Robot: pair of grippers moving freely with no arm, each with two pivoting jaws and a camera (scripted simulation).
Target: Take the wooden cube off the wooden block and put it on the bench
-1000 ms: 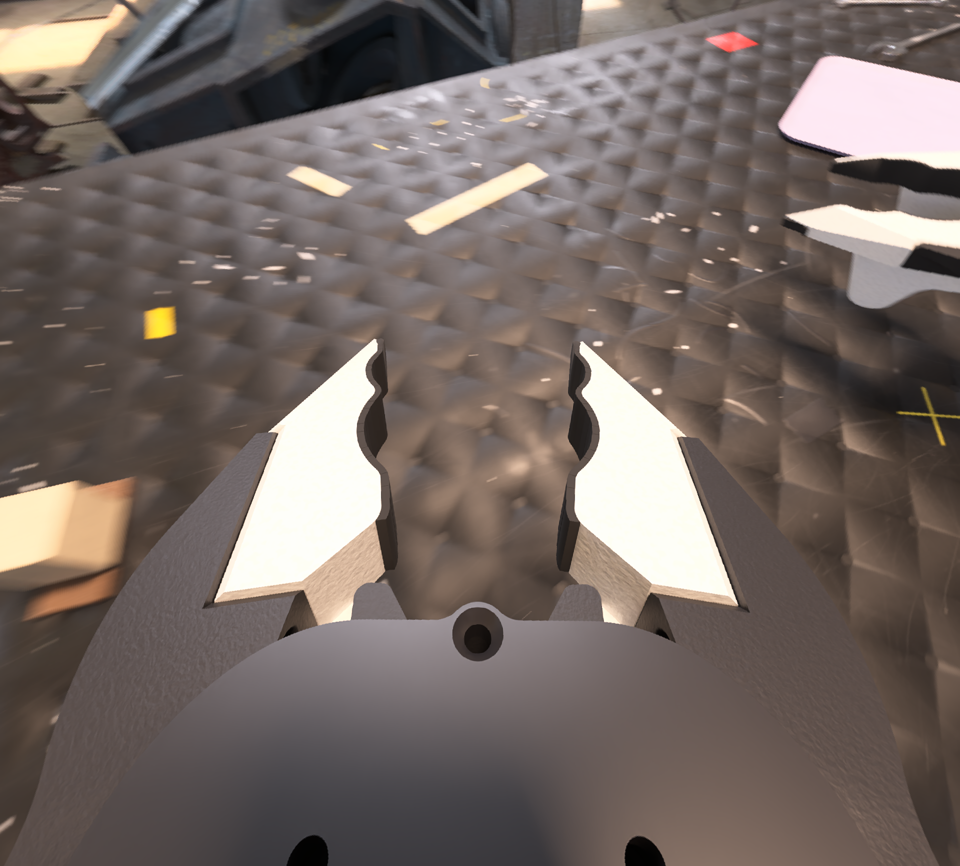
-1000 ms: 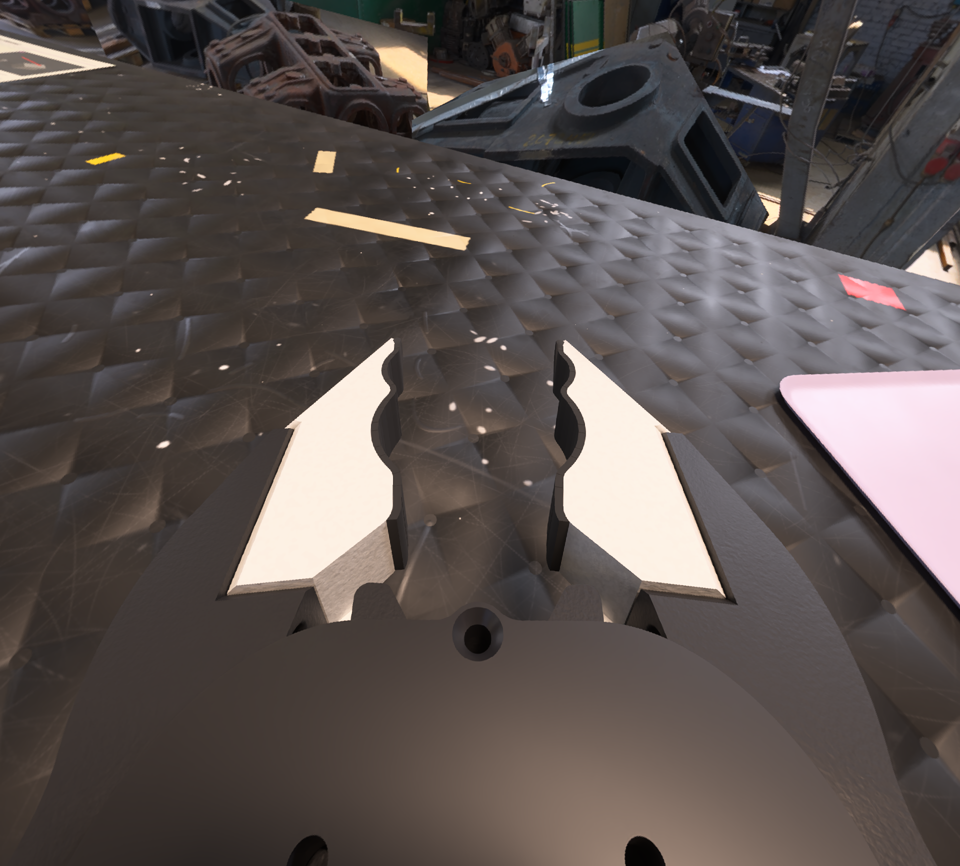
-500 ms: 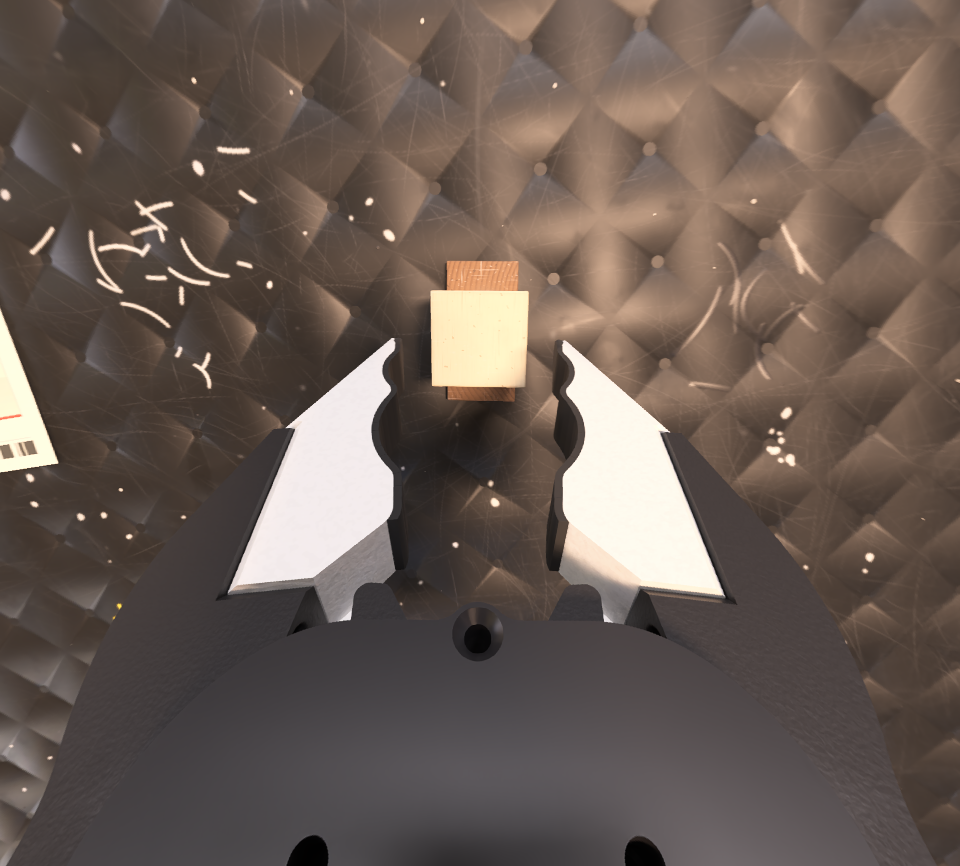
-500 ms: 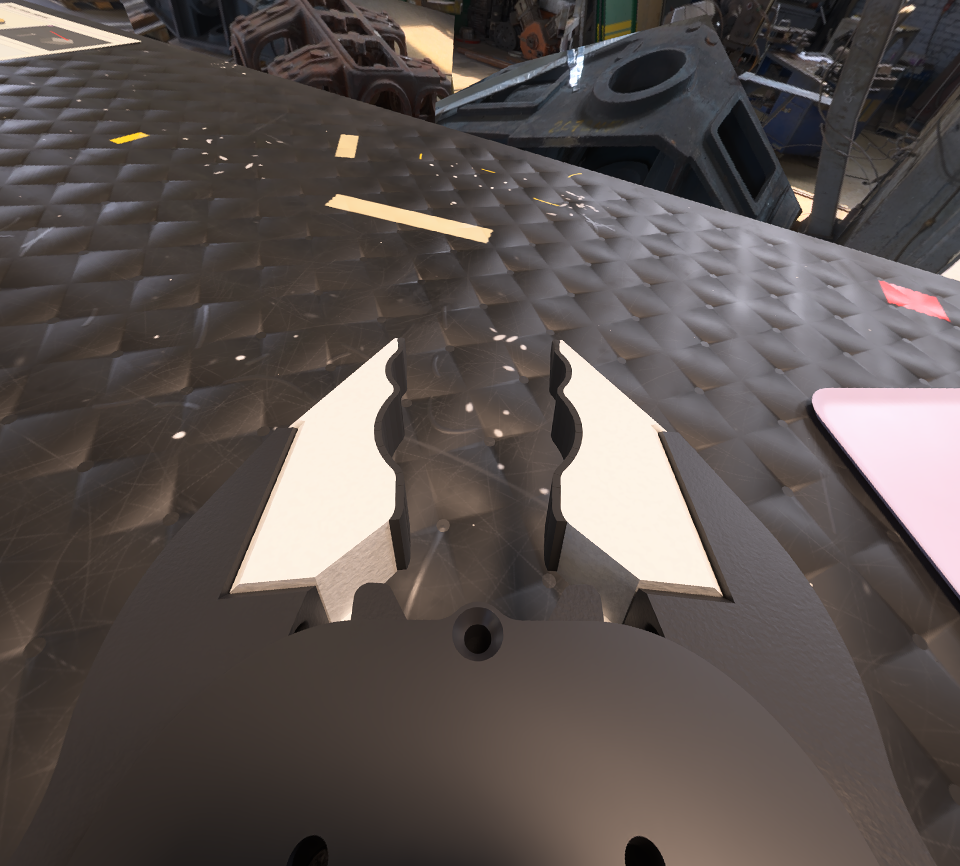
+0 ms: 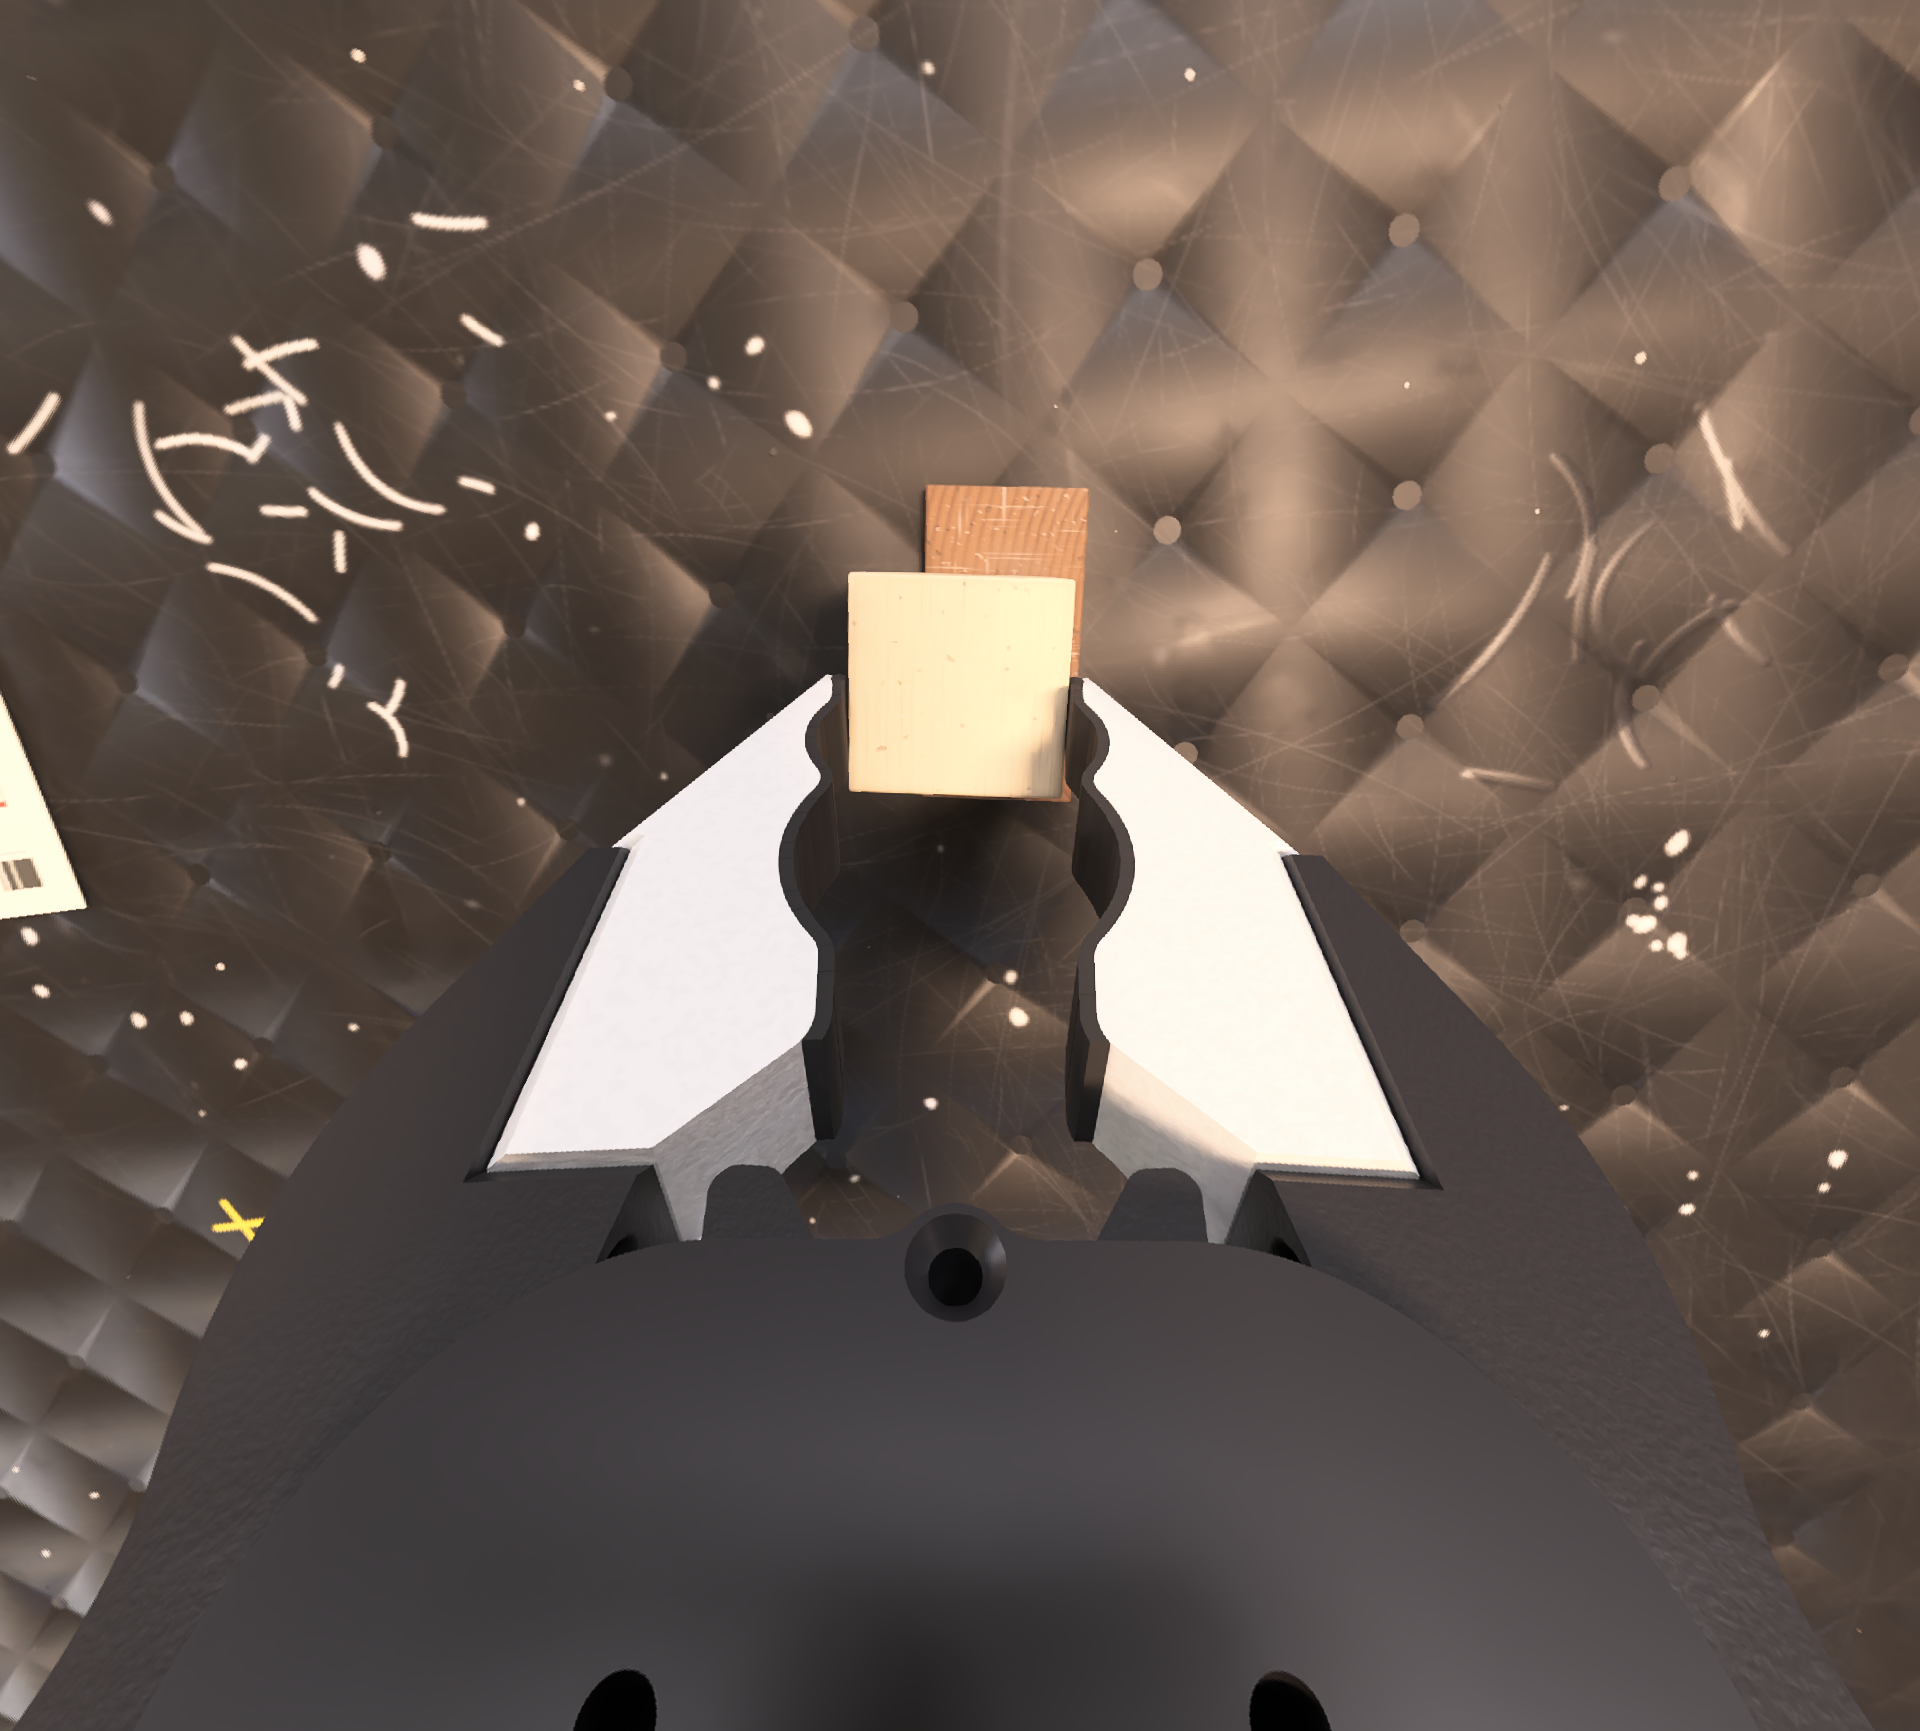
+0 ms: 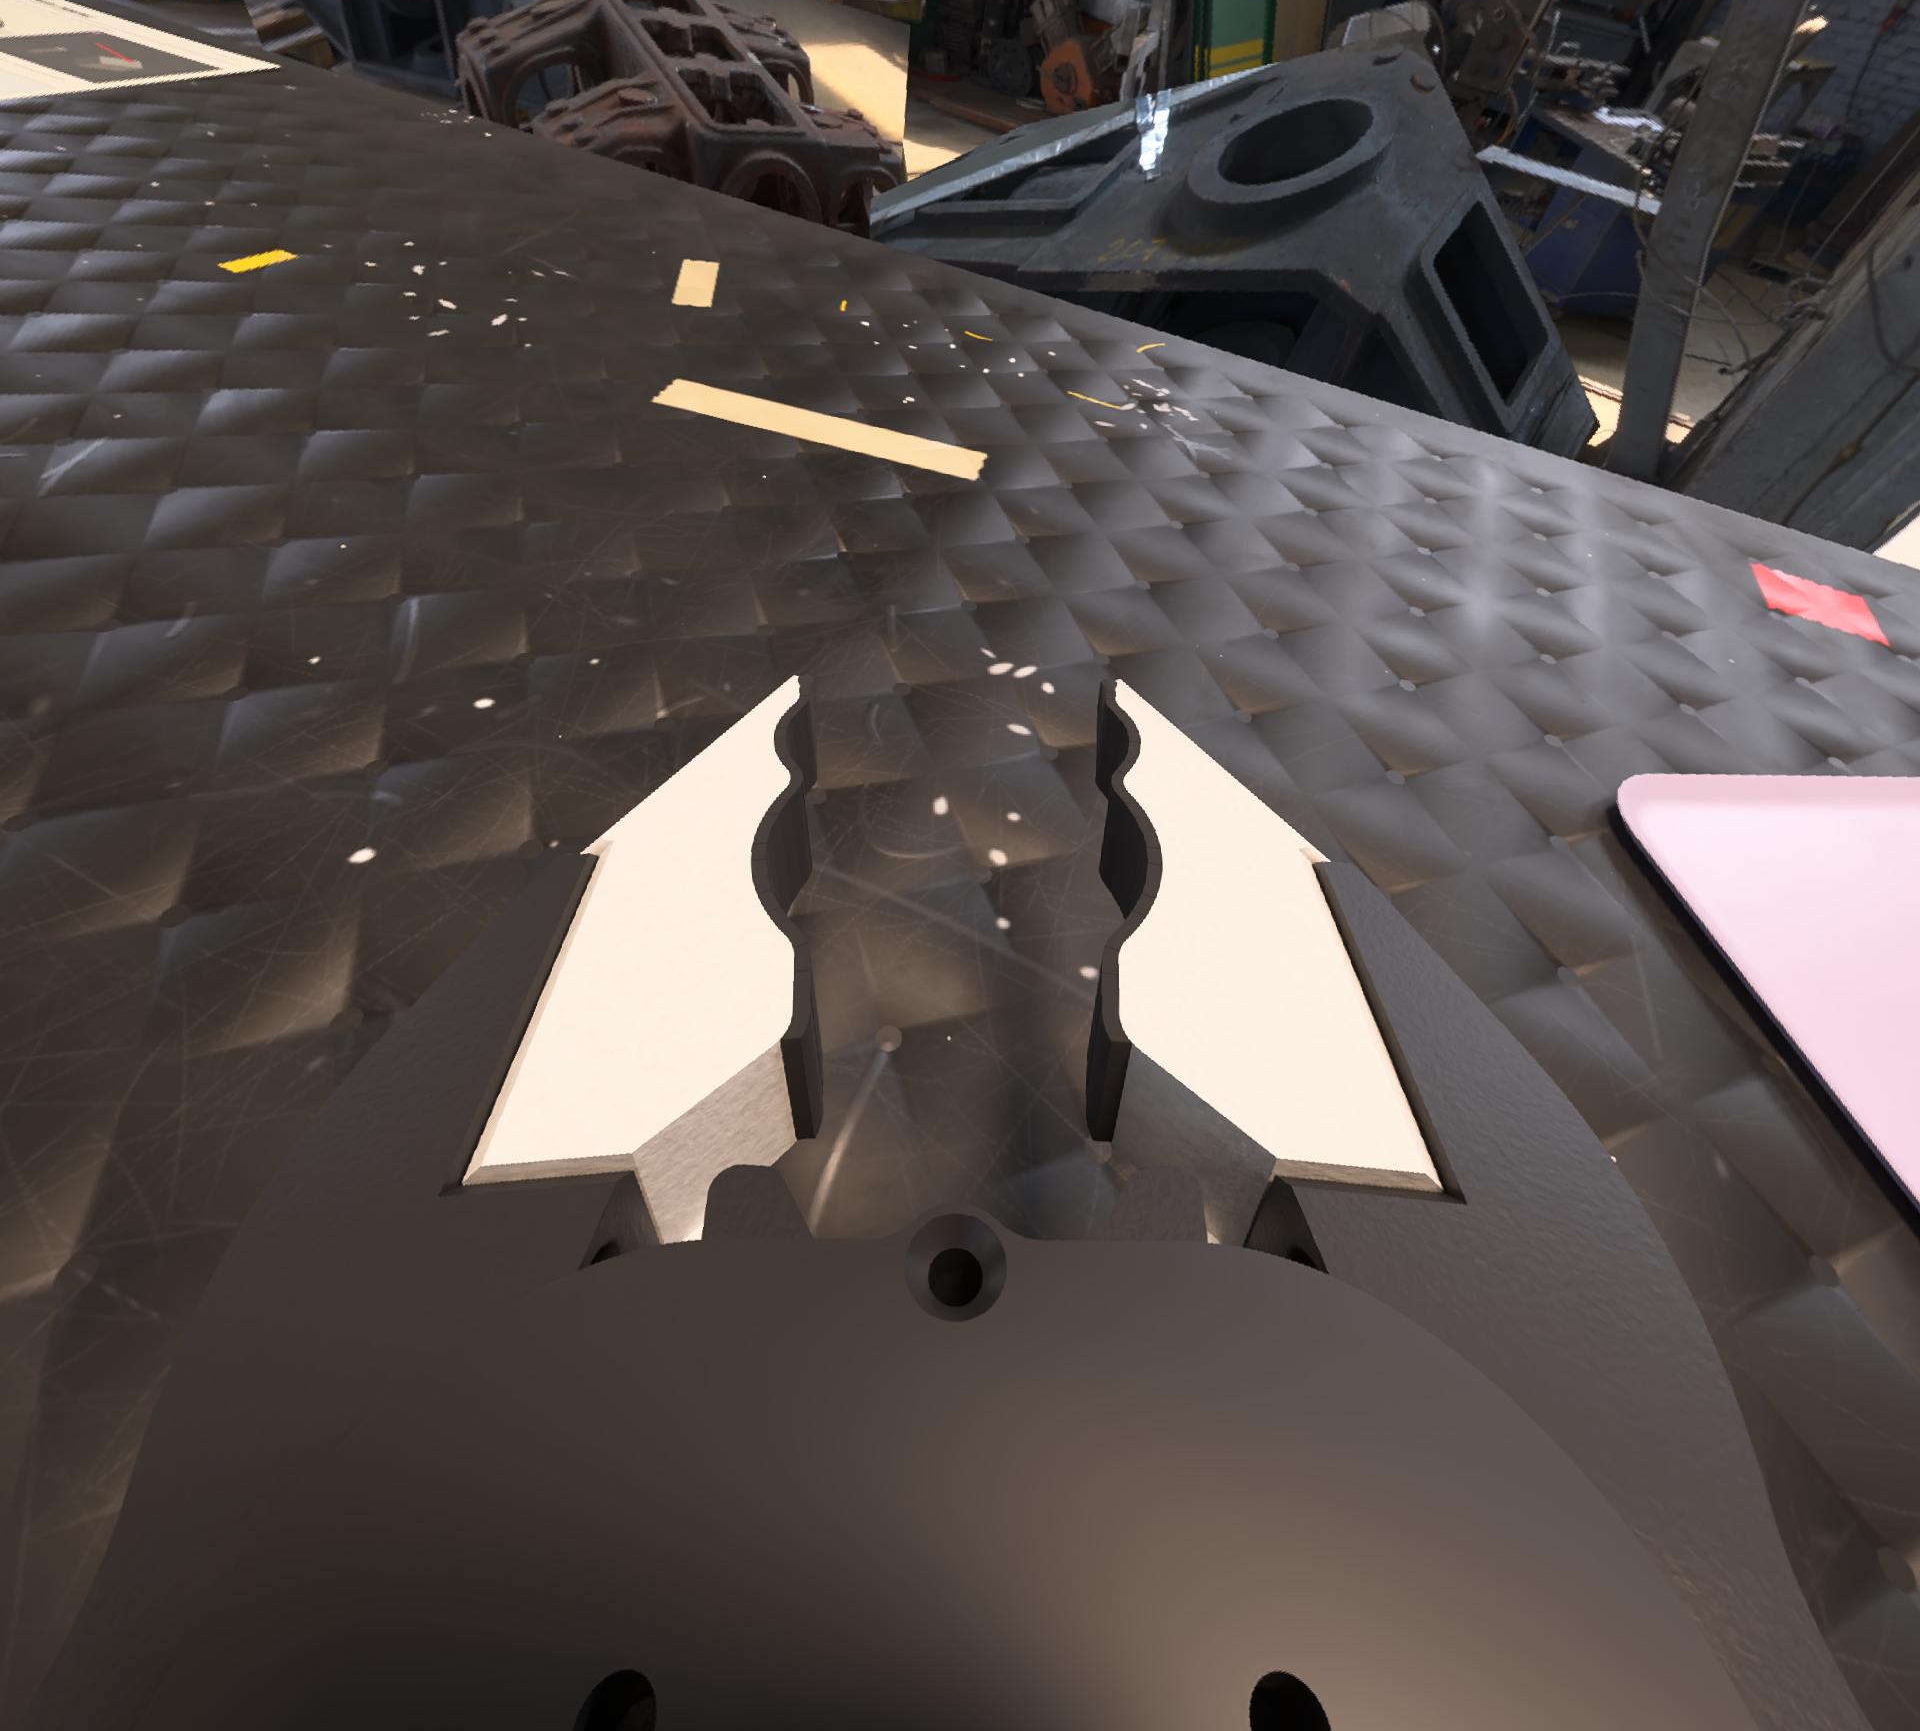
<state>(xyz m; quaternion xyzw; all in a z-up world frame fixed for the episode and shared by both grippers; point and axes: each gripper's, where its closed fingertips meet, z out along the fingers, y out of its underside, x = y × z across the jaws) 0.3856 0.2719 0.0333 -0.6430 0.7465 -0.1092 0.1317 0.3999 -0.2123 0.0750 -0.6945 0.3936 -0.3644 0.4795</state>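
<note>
Seen from straight above, the left tongs (image 5: 956,694) have their two white fingertips (image 5: 821,705) pressed against opposite sides of the pale square wooden cube (image 5: 958,684), jaws narrowed to the cube's width and gripping it. The cube sits over the darker reddish-brown wooden block (image 5: 1006,530), whose far end pokes out beyond it and slightly to one side; whether the two still touch cannot be told from this angle. Around them lies the dark, scratched, diamond-embossed metal tabletop (image 5: 1455,331), strewn with pale curled shavings (image 5: 260,476) on one side, a white paper card (image 5: 26,850) at the frame's edge and a small yellow cross mark (image 5: 237,1222).

The right tongs (image 6: 956,694) hang spread wide and empty above bare tabletop (nothing lies between their fingers). Ahead lie a long cream tape strip (image 6: 821,426), a shorter cream strip (image 6: 695,282), a yellow marker (image 6: 257,261) and a red patch (image 6: 1818,606); a pink rounded-corner mat (image 6: 1808,923) lies just beside them.
</note>
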